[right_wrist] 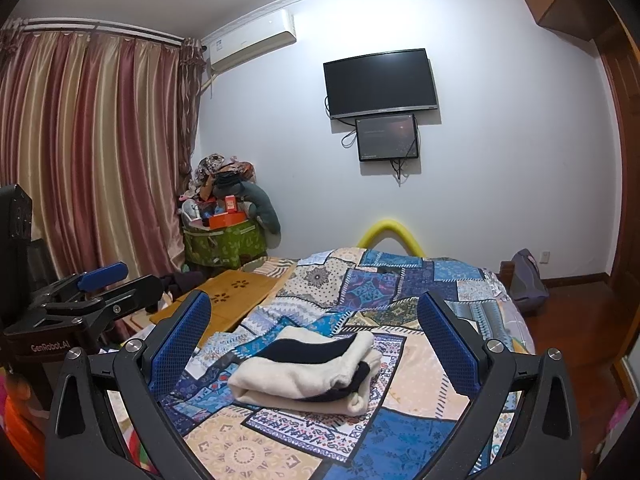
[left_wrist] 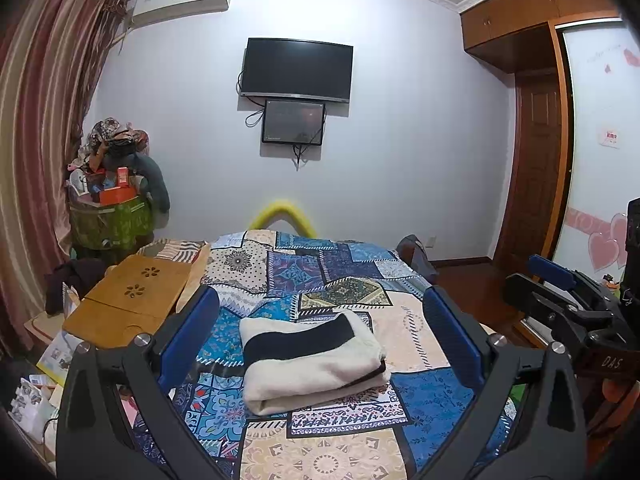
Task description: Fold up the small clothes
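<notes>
A cream and black garment [left_wrist: 310, 360] lies folded into a thick bundle on the patchwork bedspread [left_wrist: 344, 268]; it also shows in the right wrist view [right_wrist: 308, 368]. My left gripper [left_wrist: 320, 304] is open and empty, held above and short of the bundle. My right gripper [right_wrist: 314, 306] is open and empty, also held back above the bundle. Each gripper shows in the other's view, the right one at the right edge [left_wrist: 560, 280] and the left one at the left edge [right_wrist: 100, 284]. Neither touches the garment.
A wooden lap table [left_wrist: 132, 300] rests on the bed's left side. A green basket piled with clutter [left_wrist: 110, 216] stands in the corner by striped curtains [right_wrist: 88, 152]. A TV [left_wrist: 296, 70] hangs on the far wall. A wardrobe [left_wrist: 536, 120] and wooden floor are on the right.
</notes>
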